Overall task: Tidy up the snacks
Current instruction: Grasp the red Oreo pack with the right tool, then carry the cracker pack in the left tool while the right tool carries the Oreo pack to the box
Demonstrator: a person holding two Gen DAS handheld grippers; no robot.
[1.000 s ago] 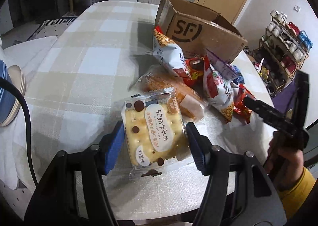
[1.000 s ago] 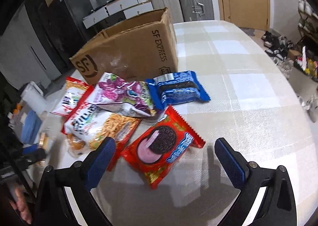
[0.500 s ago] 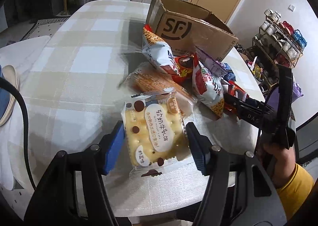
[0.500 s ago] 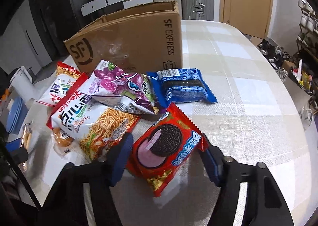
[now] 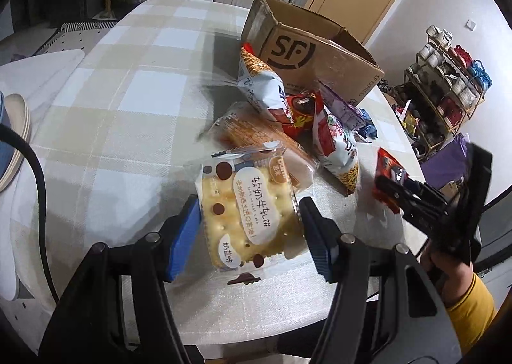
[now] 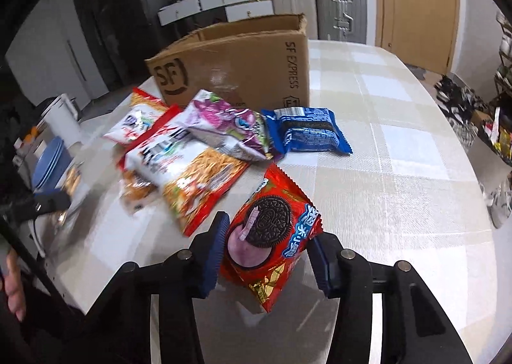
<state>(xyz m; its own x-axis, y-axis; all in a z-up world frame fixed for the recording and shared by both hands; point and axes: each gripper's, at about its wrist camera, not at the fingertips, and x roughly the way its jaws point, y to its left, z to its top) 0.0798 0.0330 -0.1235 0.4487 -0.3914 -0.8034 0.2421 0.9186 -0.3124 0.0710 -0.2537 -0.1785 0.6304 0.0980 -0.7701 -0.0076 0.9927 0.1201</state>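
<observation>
1. Clamping a clear-wrapped cracker pkt (image 5: 248, 220), the left gripper (image 5: 248, 229) had both blue pads against the pkt's side edges; pkt lay flat on the checked tablecloth (image 5: 112, 114) w/ its far end sticking out past the fingertips.
2. Right gripper (image 6: 267, 248) had just been closing; its pads were pressed on a red Oreo pkt (image 6: 272, 232), squeezed betw. them and lifted off the cloth, a shadow under it.
3. Beyond the right fingers, to their left: a noodle-snack bag (image 6: 188, 172), partly under a purple-and-white bag (image 6: 230, 127). Straight ahead, a blue cookie pkt (image 6: 307, 133) lay just beside the purple one.
4. Behind the pile stood an open SF Express cardboard box (image 6: 236, 60), snack bags touching its front wall.
5. Past the left fingers: an orange wafer pkt (image 5: 256, 136) tucked under the cracker pkt's far end, then a tall white-orange bag (image 5: 262, 85) leaning by the box.
6. Right of the left fingers, the other gripper showed w/ its red pkt, held by a hand (image 5: 448, 271) in a yellow sleeve (image 5: 470, 309).
</observation>
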